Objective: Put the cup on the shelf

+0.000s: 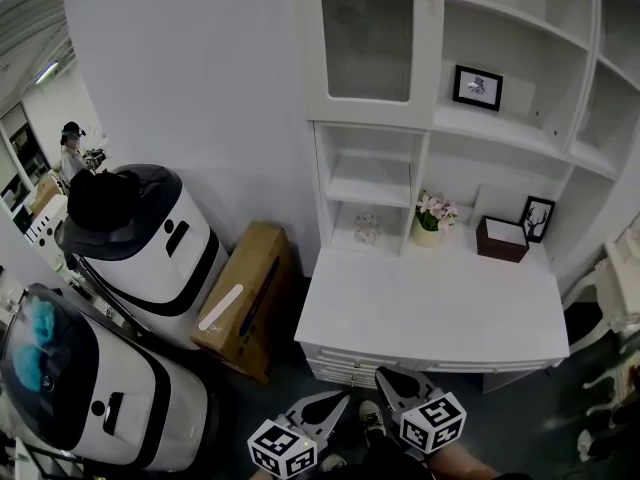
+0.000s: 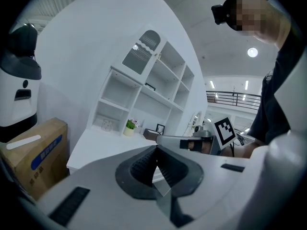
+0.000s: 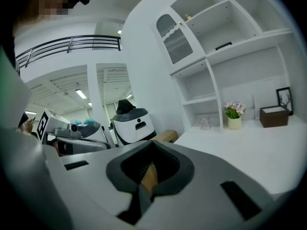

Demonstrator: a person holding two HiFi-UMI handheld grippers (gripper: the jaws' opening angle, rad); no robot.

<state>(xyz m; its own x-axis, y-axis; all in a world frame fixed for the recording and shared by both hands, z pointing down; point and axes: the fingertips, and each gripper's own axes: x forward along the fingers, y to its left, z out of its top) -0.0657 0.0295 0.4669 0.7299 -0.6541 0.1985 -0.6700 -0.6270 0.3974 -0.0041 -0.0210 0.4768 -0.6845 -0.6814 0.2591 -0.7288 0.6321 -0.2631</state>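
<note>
Starting reach step, likely: left gripper and right gripper both pinched closed, nothing between. Cup well ahead of jaws, in nook under bare shelf. Next: advance, spread jaws round cup.

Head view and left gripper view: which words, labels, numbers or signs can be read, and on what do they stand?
No text can be read.
cardboard box: blue label with white print, too blurred to read.
marker cubes: black and white square patterns, no letters.
framed pictures: no words visible.
</note>
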